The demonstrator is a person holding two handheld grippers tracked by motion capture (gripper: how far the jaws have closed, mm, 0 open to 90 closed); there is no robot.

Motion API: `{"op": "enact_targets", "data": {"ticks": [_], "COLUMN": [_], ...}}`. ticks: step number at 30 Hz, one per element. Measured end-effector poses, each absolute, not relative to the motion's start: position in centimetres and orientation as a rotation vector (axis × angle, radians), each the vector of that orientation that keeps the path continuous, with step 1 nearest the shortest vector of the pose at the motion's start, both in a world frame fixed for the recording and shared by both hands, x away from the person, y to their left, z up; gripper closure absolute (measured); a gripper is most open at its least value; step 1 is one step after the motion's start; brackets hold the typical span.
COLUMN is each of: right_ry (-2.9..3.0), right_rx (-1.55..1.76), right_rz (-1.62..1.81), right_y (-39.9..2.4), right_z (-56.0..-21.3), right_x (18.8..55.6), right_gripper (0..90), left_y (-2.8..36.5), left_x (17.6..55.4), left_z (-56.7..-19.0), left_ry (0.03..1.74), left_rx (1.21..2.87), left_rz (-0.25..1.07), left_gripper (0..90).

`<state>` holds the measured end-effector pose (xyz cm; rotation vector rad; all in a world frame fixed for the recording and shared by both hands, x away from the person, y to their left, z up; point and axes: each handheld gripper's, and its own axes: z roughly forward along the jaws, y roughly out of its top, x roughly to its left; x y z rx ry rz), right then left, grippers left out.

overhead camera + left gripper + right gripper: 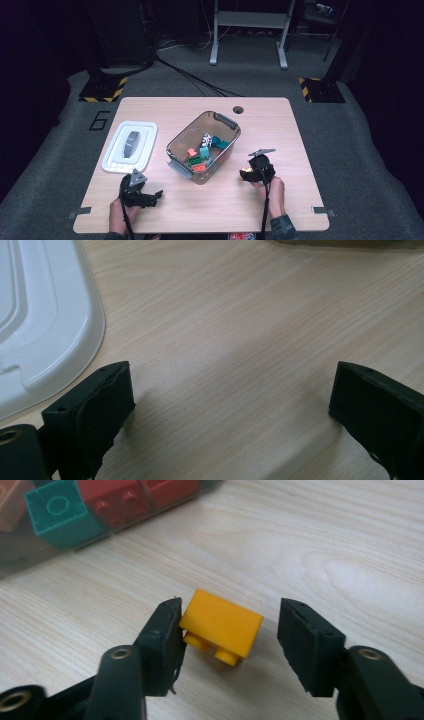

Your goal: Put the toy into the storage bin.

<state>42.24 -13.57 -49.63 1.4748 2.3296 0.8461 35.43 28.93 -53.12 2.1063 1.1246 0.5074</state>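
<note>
Between my right jaws: one yellow brick (221, 626), lying on the table (280, 125), not yet clamped.

Item 1, my right gripper (229, 635): jaws partly apart; the left pad touches the brick's side, the right pad stands just clear of it. The brick lies tilted, studs facing me, near the front right of the clear bin (175, 145).
Item 2, my left gripper (231, 400): jaws wide apart over bare wood, holding nothing, close to the corner of the white lid (55, 315).
Item 3, the bin: set aslant mid-table, holding teal, red, orange and green bricks (204, 153).
Item 4, the lid: flat on the table to the left of the bin, well apart from the yellow brick.
</note>
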Motion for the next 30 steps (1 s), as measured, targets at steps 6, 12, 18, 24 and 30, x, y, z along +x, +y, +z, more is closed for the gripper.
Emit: {"op": "enact_targets", "data": {"ticks": [6, 12, 18, 24, 30], "right_ry": [2.318, 2.308, 2.266, 2.251, 2.253], "right_rx": [1.481, 1.495, 1.484, 1.500, 1.528], "right_rz": [0.817, 0.850, 0.857, 0.824, 0.807], "right_y": [-14.22, -14.10, -13.54, -13.77, -14.20], "right_z": [-49.72, -49.53, -49.57, -49.53, -49.33], "right_x": [42.13, 41.95, 42.29, 42.31, 41.99], "right_gripper": [46.1, 38.9, 40.1, 48.2, 55.7], "left_y": [28.92, 28.92, 28.91, 28.92, 28.91], "left_x": [35.41, 35.41, 35.39, 35.40, 35.40], "left_z": [-53.11, -53.11, -53.11, -53.11, -53.11], "left_ry": [1.124, 1.124, 1.123, 1.123, 1.123], "left_rx": [2.106, 2.107, 2.107, 2.107, 2.107], "left_rz": [0.509, 0.510, 0.511, 0.511, 0.511], "left_gripper": [3.9, 3.9, 4.0, 4.0, 3.9]}}
